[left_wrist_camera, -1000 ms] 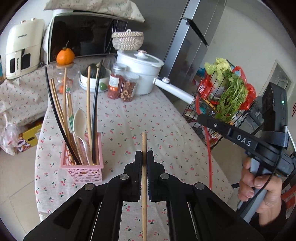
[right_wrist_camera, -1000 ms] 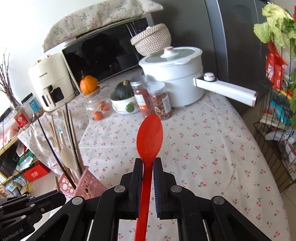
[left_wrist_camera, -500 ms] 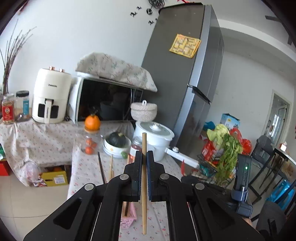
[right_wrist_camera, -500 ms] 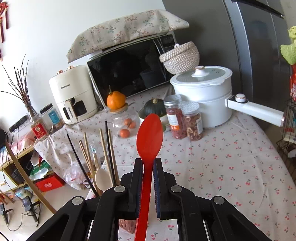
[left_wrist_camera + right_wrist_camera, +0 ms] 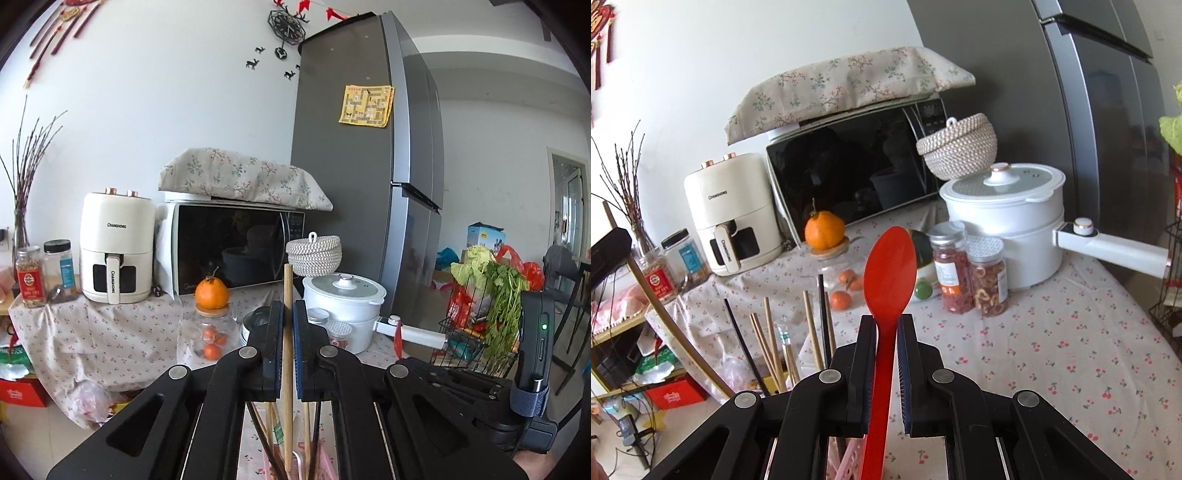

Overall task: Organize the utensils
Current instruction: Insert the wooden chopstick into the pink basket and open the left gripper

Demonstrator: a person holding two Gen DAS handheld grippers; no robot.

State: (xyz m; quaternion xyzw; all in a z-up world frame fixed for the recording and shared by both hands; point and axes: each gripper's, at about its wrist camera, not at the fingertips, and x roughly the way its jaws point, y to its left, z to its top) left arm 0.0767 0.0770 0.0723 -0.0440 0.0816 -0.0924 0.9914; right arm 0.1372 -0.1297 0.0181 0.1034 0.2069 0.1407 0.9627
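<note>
Left wrist view: the left claw (image 5: pixel 288 325) pinches a wooden chopstick (image 5: pixel 287 369) between its two pads, the stick standing upright, its top rising above the fingertips and its lower end dropping among other sticks gathered in a pink basket (image 5: pixel 325 466), of which only a sliver of rim shows at the bottom edge. Beyond the claw stand a white pot (image 5: pixel 341 310) with a long handle, a woven lidded basket (image 5: pixel 314 255), a microwave (image 5: pixel 232 253) under a floral cloth, an air fryer (image 5: pixel 117 251) and a grey refrigerator (image 5: pixel 365 184). Only this view shows the wire rack of greens (image 5: pixel 487 295) at far right, and the body of the right claw's handle (image 5: pixel 533 347) close beside it; a strip of red shows near the pot handle. Right wrist view: the right claw (image 5: pixel 886 332) is pressed onto a red spoon (image 5: pixel 889 273), bowl upward above the fingertips, handle running down between the pads to the frame's lower edge. Only this view shows the tabletop (image 5: pixel 1052 354), covered with cherry-print cloth and broadly open to the right of the claw as far as its rounded edge. It also shows the upright chopsticks (image 5: pixel 775 347) just left of the claw, with the basket rim partly hidden under the fingers. Two spice jars (image 5: pixel 971 277) stand in front of the pot, and an orange (image 5: pixel 824 229) sits on a glass jar near the microwave.
</note>
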